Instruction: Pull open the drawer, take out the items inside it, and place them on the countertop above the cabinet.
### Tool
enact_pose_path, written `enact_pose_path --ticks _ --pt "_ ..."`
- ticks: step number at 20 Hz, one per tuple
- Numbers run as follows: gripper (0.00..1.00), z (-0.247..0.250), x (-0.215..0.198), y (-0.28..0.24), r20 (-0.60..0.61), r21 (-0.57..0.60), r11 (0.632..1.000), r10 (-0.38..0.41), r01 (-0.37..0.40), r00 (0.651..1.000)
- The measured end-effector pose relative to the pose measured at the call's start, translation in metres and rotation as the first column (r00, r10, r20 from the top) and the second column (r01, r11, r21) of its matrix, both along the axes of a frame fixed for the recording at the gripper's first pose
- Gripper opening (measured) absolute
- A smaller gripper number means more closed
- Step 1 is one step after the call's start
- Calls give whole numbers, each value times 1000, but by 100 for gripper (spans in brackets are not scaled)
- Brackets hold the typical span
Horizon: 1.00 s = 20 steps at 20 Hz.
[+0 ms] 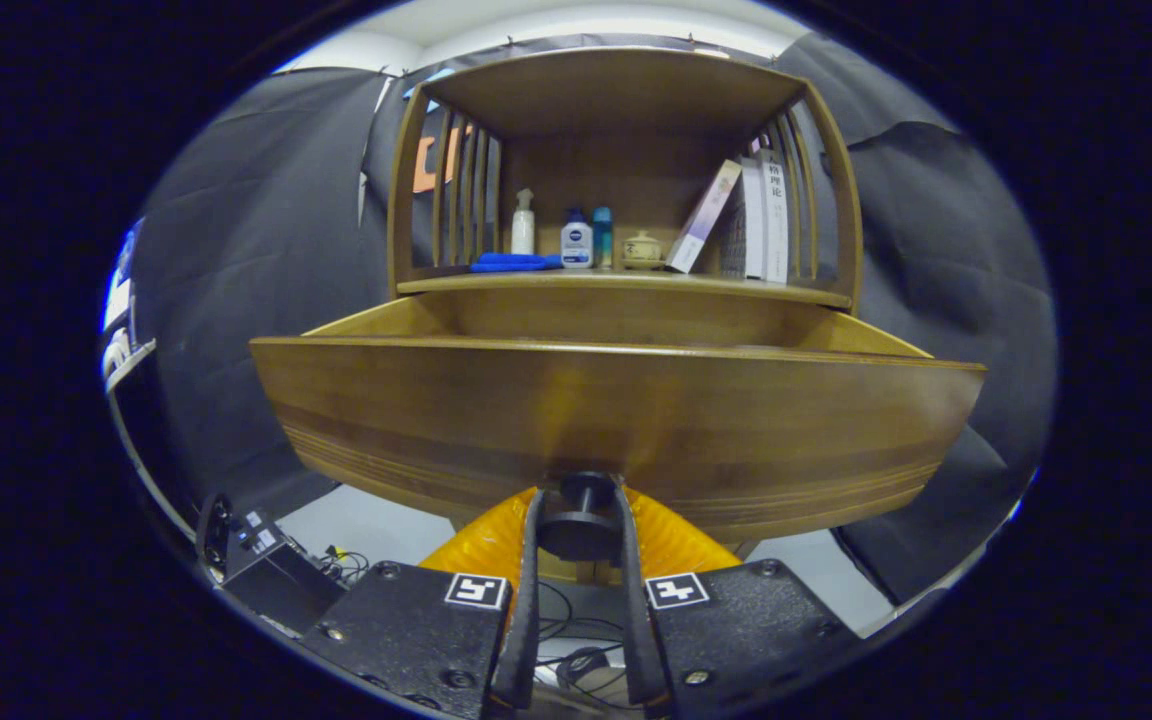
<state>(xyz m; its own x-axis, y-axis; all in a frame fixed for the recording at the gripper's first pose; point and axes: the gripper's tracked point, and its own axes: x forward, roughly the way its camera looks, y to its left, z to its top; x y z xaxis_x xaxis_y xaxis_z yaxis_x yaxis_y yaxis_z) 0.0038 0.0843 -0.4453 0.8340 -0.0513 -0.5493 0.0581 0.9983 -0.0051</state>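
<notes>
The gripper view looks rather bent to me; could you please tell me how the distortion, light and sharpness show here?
In the gripper view, fisheye distortion bows the brown wooden drawer front into a curve; soft light leaves a faint sheen on it, no harsh glare; the shelf interior sits in shade, yet the white pump bottle stays sharp; the gripper clamps the dark round knob, slightly soft up close.

Even overhead light, strong fisheye bulge

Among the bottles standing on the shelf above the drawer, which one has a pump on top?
The white bottle farthest left, behind the blue cloth. The two bottles beside it are shorter with plain caps. The gripper jaws are shut on the drawer knob.
</notes>
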Motion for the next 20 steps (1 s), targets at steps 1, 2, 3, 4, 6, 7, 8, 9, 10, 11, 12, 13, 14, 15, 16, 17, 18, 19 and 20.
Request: enact_pose_path --ticks 1,2,3,4,6,7,8,9,10,11,12,13,14,15,16,17,18,19,20 --pt "38 0 -3 2 -2 3 1000 5 -5 1000" --pt "38 1 -4 4 -4 3 1000 12 -12 1000" --pt "38 0 -5 5 -13 1 1000 16 -16 1000" --pt "38 0 -5 5 -30 7 1000 19 -18 999" --pt "44 6 -10 1 -55 35 999 5 -3 998" --pt "48 11 -13 1 -64 48 999 1 2 998" --pt "49 16 -17 1 -72 57 998 7 -3 997" --pt "53 26 -19 2 -69 60 998 18 -14 997" --pt "53 38 -19 3 -66 59 998 35 -31 997" --pt "55 50 -20 3 -59 64 997 54 -50 997" --pt "57 64 -17 6 -54 85 994 72 -67 996" --pt "60 77 -14 10 -48 116 989 92 -86 995" --pt "62 90 -8 13 -49 150 984 103 -95 993" --pt "65 102 -2 13 -53 173 979 117 -106 992" --pt "67 112 7 11 -60 187 977 116 -104 991" --pt "67 120 16 10 -62 198 974 127 -113 990" --pt "67 127 27 8 -71 208 972 130 -113 989" --pt "67 128 37 4 -89 210 972 127 -106 988" --pt "67 126 46 2 -120 210 972 133 -106 984"
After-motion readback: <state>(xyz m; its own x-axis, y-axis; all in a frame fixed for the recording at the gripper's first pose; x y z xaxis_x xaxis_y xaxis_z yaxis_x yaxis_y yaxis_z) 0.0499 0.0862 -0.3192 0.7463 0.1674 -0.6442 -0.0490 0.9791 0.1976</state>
